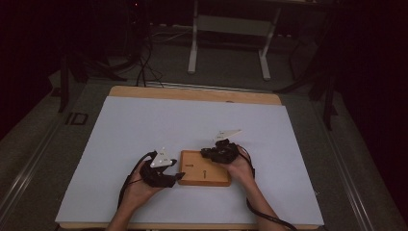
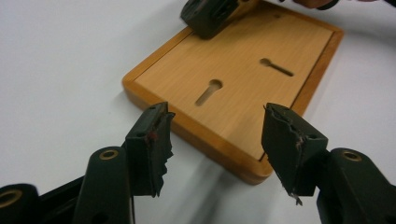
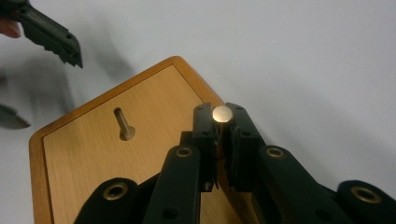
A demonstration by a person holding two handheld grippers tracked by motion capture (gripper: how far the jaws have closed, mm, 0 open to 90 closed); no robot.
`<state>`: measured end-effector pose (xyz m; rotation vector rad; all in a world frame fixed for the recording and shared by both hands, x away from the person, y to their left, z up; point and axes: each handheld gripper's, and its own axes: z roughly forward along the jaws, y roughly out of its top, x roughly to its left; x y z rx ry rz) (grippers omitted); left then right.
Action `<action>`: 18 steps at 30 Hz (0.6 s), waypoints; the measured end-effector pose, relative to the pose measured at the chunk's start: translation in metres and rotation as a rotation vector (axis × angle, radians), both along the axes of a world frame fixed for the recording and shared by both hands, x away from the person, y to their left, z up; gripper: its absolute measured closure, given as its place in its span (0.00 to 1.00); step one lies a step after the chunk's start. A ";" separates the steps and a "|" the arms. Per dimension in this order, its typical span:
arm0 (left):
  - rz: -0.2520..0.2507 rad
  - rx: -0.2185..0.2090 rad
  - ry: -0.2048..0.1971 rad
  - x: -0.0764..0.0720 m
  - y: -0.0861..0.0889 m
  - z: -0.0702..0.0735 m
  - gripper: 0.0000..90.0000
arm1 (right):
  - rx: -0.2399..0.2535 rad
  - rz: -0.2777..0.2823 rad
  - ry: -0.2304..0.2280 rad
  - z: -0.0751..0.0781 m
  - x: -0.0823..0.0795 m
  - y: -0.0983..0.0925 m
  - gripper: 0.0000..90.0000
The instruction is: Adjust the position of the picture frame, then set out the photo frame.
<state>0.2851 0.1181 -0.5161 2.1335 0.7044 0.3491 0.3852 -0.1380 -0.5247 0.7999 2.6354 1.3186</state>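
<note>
Wooden board (image 1: 204, 174) lies flat on the white sheet (image 1: 144, 125), near the table's near edge, between the two hands, its two keyhole slots (image 2: 208, 92) facing up. The right gripper (image 3: 222, 122) is clamped on a small metal peg (image 3: 222, 113), held head-up over the board's right part, probably so its head can drop into a slot and slide along. The left gripper (image 2: 215, 140) hangs at the board's left edge, jaws apart with nothing between them, seemingly placed to steady the board.
</note>
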 end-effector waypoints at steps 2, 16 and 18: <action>-0.006 -0.009 -0.007 -0.002 -0.001 0.000 0.45 | 0.002 0.001 0.003 0.000 0.000 0.000 0.93; -0.023 -0.024 -0.003 -0.008 0.001 0.000 0.36 | -0.008 0.026 0.020 0.001 0.003 0.000 0.93; -0.029 -0.014 -0.017 -0.009 0.001 0.000 0.35 | -0.006 0.028 0.025 0.001 0.004 -0.001 0.93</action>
